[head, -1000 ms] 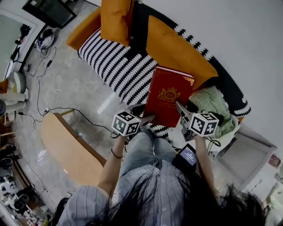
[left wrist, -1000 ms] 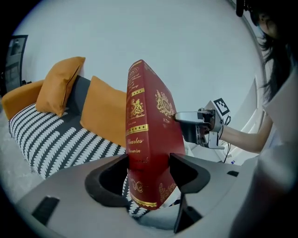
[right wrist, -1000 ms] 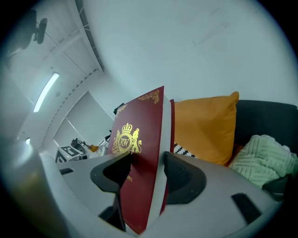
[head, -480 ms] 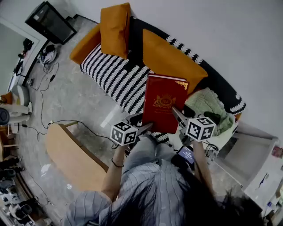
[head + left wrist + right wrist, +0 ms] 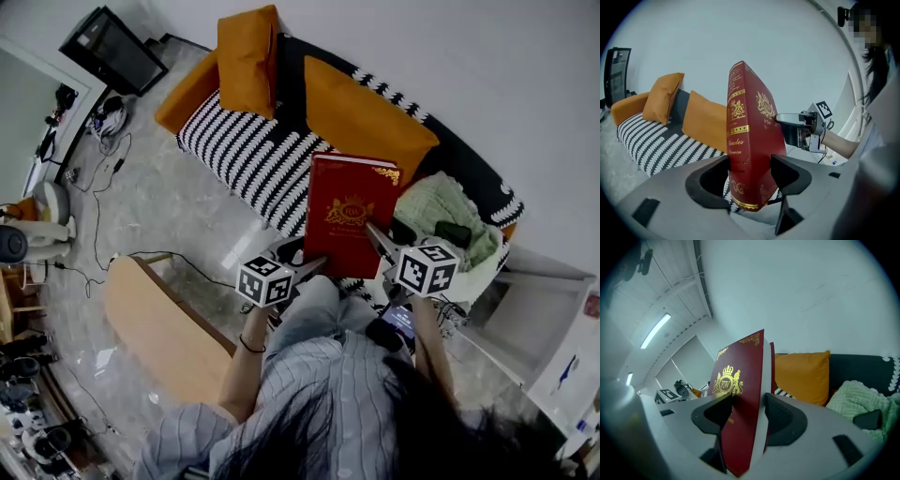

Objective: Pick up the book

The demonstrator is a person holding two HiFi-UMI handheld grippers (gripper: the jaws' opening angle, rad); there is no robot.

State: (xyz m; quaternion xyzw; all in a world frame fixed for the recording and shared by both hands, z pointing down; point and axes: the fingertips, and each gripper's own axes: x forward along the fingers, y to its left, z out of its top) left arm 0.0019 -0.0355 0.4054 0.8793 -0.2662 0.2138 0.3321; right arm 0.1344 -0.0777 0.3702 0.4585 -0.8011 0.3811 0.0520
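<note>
The left gripper [image 5: 750, 174] is closed on the book [image 5: 751, 126]: its two dark jaws press the lower end of the spine side, one on each cover. In this view the book stands nearly upright in the middle of the frame, with gold lettering on the spine facing the camera. The right gripper [image 5: 799, 130] comes in from the right of the frame and meets the front cover.

The right gripper [image 5: 748, 414] also pinches the book [image 5: 738, 380], its jaws set on either side of the lower part near the page edge, with the gold crest just above the left jaw. The left gripper [image 5: 671, 393] shows small at the left of that frame.

From the head view, the left gripper [image 5: 317, 265] and the right gripper [image 5: 375, 236] hold the two lower corners of the book [image 5: 349, 211]. The book sits in the centre of the frame with its red cover and crest facing up, raised clear of the sofa [image 5: 246, 155] and above the person's knees. The sofa has a black and white striped seat and runs from the upper left toward the right. Two orange cushions [image 5: 361, 114] lean at its back, and a pale green blanket [image 5: 433, 208] lies just right of the book. A grey floor [image 5: 159, 202] with trailing cables fills the left of the frame.
</note>
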